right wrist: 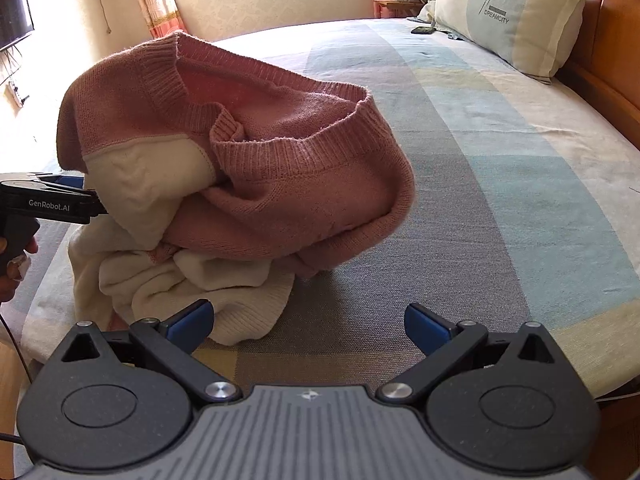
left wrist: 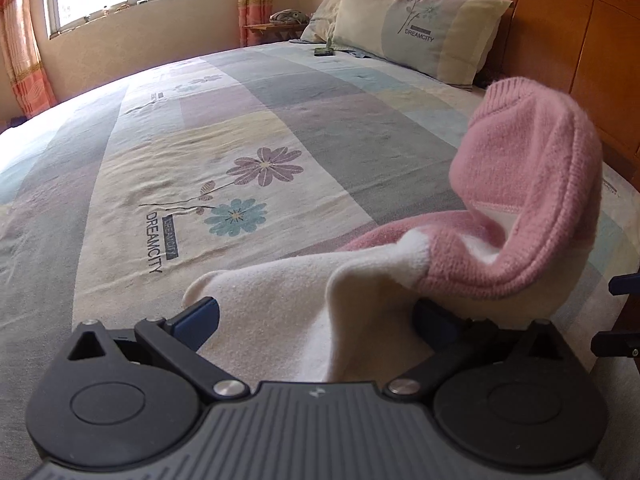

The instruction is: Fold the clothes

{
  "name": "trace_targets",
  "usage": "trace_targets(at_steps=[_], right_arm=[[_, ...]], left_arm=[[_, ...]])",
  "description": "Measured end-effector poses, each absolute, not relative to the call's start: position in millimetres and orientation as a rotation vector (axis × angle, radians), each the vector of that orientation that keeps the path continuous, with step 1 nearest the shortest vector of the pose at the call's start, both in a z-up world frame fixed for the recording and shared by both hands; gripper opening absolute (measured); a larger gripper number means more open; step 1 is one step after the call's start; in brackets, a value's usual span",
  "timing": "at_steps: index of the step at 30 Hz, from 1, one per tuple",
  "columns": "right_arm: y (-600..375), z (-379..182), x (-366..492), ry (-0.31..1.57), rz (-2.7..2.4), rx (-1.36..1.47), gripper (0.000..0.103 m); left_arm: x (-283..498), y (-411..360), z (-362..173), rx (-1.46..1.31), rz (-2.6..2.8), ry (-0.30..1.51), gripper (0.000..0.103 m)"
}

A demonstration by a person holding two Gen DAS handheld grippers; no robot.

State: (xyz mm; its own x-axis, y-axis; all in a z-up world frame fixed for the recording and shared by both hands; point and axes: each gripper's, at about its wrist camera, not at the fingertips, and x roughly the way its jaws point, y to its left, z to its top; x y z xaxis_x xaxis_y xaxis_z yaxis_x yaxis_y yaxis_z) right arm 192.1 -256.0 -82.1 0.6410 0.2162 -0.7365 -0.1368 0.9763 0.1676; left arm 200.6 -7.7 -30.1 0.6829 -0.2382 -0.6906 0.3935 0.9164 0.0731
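A pink and cream knit sweater (right wrist: 256, 168) sits bunched in a heap on the patterned bedsheet (right wrist: 500, 168), its pink collar part raised. In the left wrist view the sweater (left wrist: 532, 184) curls up at the right and its cream part runs between my fingers. My left gripper (left wrist: 316, 320) is open, jaws wide apart with cream cloth lying between them. From the right wrist camera the left gripper (right wrist: 60, 196) touches the heap's left side, held by a hand (right wrist: 16, 264). My right gripper (right wrist: 308, 320) is open just before the heap, nothing between its fingers, its left fingertip by the cream hem.
Two pillows (right wrist: 516, 16) lean on the wooden headboard (right wrist: 612, 52) at the far right. A dark phone (right wrist: 422, 31) lies on the sheet near them. A small bedside table (right wrist: 396, 4), window and curtains stand beyond the bed. A screen (right wrist: 14, 16) hangs on the left wall.
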Motion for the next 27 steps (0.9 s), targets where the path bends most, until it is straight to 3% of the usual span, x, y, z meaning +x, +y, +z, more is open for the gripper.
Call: trace_targets(at_steps=[5, 27], right_arm=[[-261.8, -83.9, 190.9, 0.841, 0.199, 0.139, 0.103], [-264.3, -85.7, 182.0, 0.834, 0.203, 0.133, 0.103]], left_arm=[[203.1, -19.0, -19.1, 0.375, -0.324, 0.666, 0.102], [212.1, 56.5, -13.2, 0.291, -0.129, 0.688, 0.102]])
